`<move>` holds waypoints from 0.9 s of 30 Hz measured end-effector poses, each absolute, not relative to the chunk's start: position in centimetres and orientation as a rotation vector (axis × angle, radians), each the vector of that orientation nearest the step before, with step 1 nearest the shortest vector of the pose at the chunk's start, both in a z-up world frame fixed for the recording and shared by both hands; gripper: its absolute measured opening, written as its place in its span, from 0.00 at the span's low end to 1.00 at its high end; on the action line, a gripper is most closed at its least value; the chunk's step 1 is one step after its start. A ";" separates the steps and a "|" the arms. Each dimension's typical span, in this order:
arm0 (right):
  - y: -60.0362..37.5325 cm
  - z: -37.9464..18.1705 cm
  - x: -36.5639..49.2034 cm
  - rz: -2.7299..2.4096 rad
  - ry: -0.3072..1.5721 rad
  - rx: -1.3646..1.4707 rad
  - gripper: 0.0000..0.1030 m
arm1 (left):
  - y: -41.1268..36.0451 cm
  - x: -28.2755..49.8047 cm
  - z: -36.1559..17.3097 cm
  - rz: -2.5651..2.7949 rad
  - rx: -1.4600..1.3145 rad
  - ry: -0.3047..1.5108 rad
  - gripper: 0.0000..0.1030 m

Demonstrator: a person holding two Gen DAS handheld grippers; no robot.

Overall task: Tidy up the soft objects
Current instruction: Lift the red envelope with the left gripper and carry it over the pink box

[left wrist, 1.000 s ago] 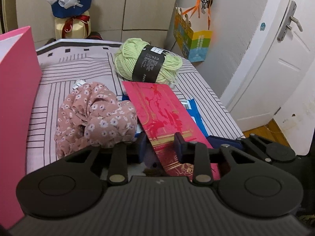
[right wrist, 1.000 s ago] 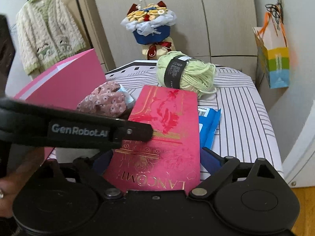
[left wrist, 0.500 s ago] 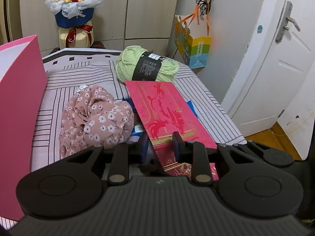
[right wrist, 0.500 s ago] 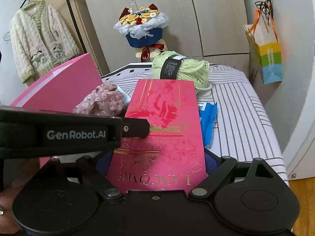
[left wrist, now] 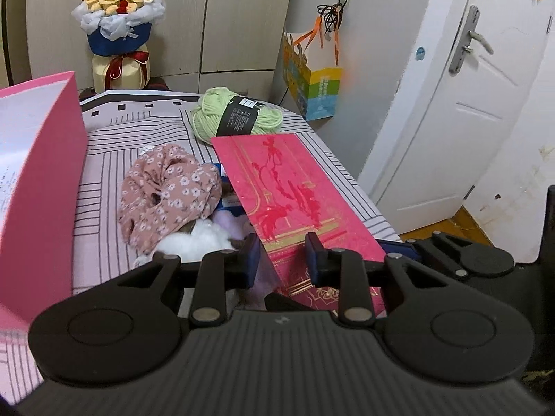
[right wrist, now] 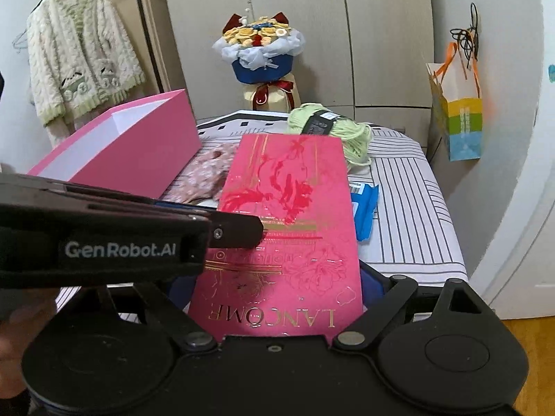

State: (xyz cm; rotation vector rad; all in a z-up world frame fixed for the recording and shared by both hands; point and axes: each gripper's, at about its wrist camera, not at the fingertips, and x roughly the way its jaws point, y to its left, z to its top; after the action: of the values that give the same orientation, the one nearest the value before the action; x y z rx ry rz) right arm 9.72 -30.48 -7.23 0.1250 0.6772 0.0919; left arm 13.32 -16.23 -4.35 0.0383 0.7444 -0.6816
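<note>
Right tool (right wrist: 277,291) grips the flat red-pink gold-printed paper bag (right wrist: 288,218), left tool (left wrist: 282,256) parted around its edge; a weak pinch risks slippage.

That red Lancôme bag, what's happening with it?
A person holds a gripper in each hand. The right gripper has its jaws on either side of the flat red Lancôme bag, apparently gripping it above the striped table. The left gripper reaches in at the bag's edge, jaws apart. A floral cloth, green yarn and pink box wait nearby.
</note>
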 end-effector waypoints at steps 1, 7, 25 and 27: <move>-30.2 -7.0 9.4 0.093 0.681 0.122 0.90 | -15.9 13.0 -4.2 -0.683 0.039 0.746 0.25; -28.2 -5.6 7.6 0.125 0.706 0.103 0.90 | -13.6 11.0 -3.2 -0.685 0.040 0.756 0.26; -18.4 -1.1 3.3 0.399 0.706 0.078 0.90 | -0.4 4.3 0.7 -0.582 -0.067 0.791 0.33; -17.3 -0.5 3.5 0.435 0.694 0.081 0.90 | 0.9 3.8 1.5 -0.555 -0.060 0.763 0.32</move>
State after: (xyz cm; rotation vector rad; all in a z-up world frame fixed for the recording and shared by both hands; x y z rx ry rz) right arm 3.46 -17.33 -0.55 0.0813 0.6936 0.4345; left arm 3.79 0.90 1.51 -0.0596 0.7629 -0.5547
